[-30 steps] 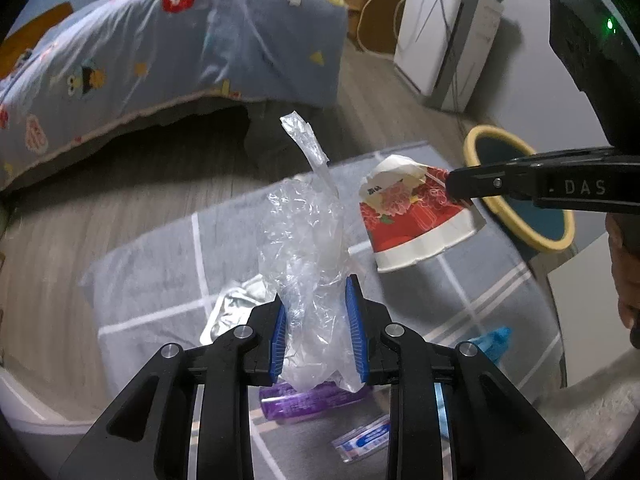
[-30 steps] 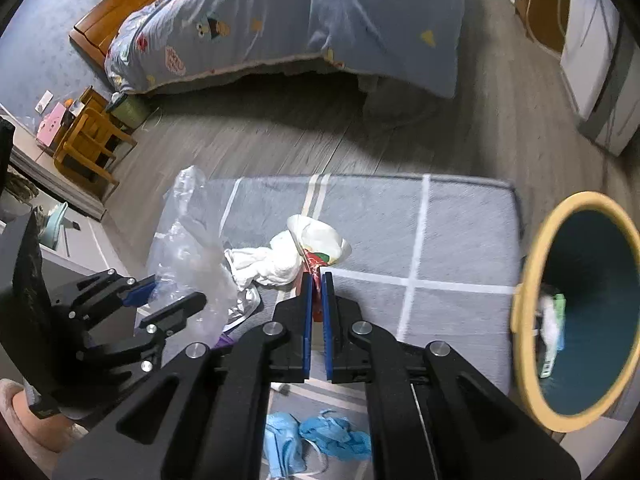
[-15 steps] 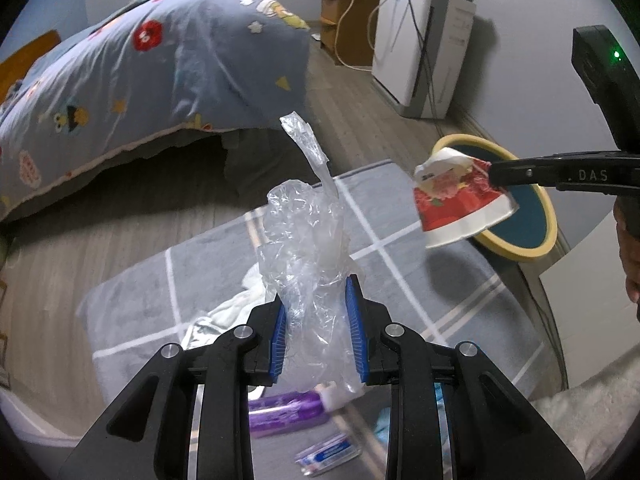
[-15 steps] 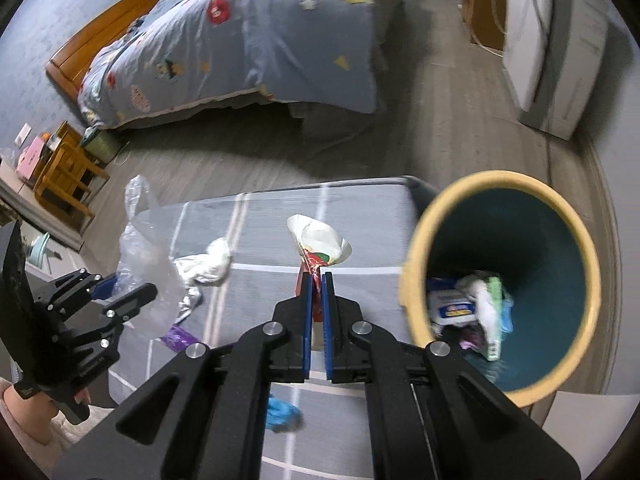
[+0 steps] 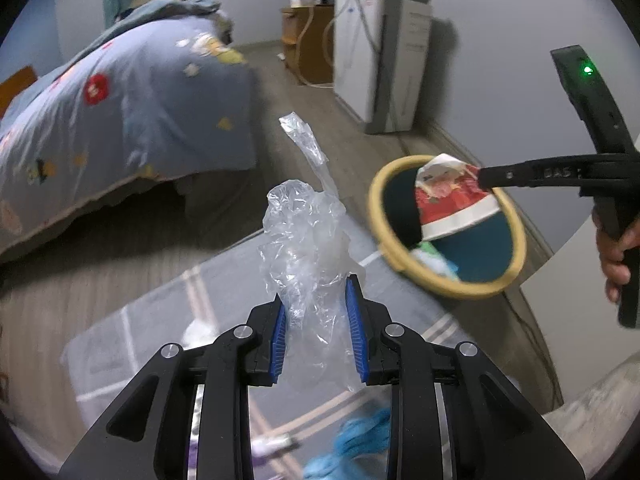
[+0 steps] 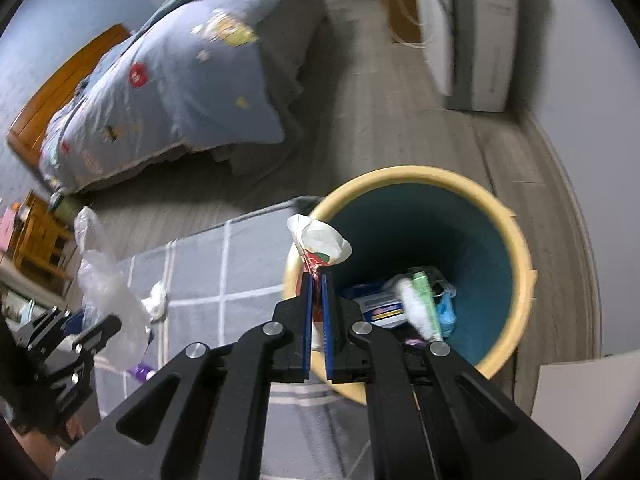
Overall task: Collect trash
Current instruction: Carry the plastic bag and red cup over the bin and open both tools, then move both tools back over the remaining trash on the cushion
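Both grippers slant downward. Left gripper (image 5: 316,320) pinches a clear bag (image 5: 308,248) that stands up between its pads. Right gripper (image 6: 316,300) clamps a crushed cup (image 6: 320,244) at its fingertips, held over the bin's (image 6: 516,240) near rim, litter showing inside.

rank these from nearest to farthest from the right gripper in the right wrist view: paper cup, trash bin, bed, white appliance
1. paper cup, pinched in the right gripper.
2. trash bin, just beyond and right of the cup.
3. bed, far across the floor, upper left.
3. white appliance, upper right by the wall; too close to call against the bed.
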Demonstrator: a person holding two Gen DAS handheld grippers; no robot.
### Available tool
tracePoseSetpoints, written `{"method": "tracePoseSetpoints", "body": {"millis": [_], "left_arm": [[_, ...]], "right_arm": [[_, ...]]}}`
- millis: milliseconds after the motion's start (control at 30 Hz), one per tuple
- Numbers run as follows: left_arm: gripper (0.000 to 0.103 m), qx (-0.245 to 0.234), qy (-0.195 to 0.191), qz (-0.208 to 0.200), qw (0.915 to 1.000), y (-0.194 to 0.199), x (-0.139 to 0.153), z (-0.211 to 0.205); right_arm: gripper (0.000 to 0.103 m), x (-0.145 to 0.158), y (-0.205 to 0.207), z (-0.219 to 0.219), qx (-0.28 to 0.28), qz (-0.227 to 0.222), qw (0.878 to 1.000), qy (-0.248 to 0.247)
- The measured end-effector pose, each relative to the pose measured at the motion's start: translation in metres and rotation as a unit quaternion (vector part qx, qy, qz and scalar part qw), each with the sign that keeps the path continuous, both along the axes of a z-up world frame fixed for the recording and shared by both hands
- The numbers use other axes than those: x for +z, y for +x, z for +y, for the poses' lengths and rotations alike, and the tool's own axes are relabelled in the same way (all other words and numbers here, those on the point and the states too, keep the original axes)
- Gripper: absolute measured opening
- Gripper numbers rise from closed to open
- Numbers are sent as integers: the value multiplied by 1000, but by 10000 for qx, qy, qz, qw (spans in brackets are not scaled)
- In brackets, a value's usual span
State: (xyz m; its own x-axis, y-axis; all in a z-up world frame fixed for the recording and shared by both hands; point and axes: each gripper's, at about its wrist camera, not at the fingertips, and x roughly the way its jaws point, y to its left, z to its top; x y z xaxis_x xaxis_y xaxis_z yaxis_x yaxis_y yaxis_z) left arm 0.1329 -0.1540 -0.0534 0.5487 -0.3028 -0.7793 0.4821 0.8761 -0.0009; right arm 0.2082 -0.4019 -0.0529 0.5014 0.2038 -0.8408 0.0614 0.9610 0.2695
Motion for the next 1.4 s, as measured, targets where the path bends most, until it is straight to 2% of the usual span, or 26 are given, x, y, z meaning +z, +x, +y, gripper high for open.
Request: {"method": "tracePoseSetpoints", "body": {"millis": [200, 400, 533, 600, 733, 833, 967, 1100, 1167, 1267, 1333, 1367, 1400], "left_arm": [[29, -306, -136, 219, 9992, 7, -18, -63], [29, -707, 75, 280, 9971, 14, -36, -116], [29, -783, 184, 273, 9964, 23, -45, -132], [34, -759, 174, 272, 9966, 28, -48, -138], [60, -733, 170, 247, 9969, 32, -51, -142], [68, -736, 136, 185, 9970, 31, -51, -139], [72, -685, 123, 165, 9974, 30, -50, -132], [82, -566, 130, 99, 9983, 26, -45, -119], [90, -487, 126, 58, 9987, 25, -42, -110], [92, -366, 100, -6, 9993, 22, -35, -94], [93, -304, 112, -26, 9995, 20, -32, -86], [93, -268, 121, -39, 9996, 19, -30, -81], [93, -208, 138, -61, 9997, 18, -28, -75]], "right_arm": [[4, -13, -2, -26, -397, 186, 9986, -287], [4, -28, -4, -52, -719, 382, 9962, -316], [4, -36, -5, -66, -897, 473, 9945, -256], [4, -39, -6, -70, -975, 511, 9937, -216], [4, -43, -4, -73, -1027, 552, 9931, -132], [4, -43, -4, -71, -1013, 533, 9933, -152], [4, -42, -4, -72, -1055, 508, 9930, -137], [5, -40, -5, -69, -1066, 470, 9929, -223], [6, -40, -5, -69, -1092, 482, 9925, -251], [20, -40, -5, -67, -1135, 505, 9918, -289], [35, -37, -5, -66, -1158, 470, 9917, -297], [38, -36, -5, -65, -1155, 451, 9918, -295], [48, -34, -5, -63, -1145, 428, 9920, -301]]}}
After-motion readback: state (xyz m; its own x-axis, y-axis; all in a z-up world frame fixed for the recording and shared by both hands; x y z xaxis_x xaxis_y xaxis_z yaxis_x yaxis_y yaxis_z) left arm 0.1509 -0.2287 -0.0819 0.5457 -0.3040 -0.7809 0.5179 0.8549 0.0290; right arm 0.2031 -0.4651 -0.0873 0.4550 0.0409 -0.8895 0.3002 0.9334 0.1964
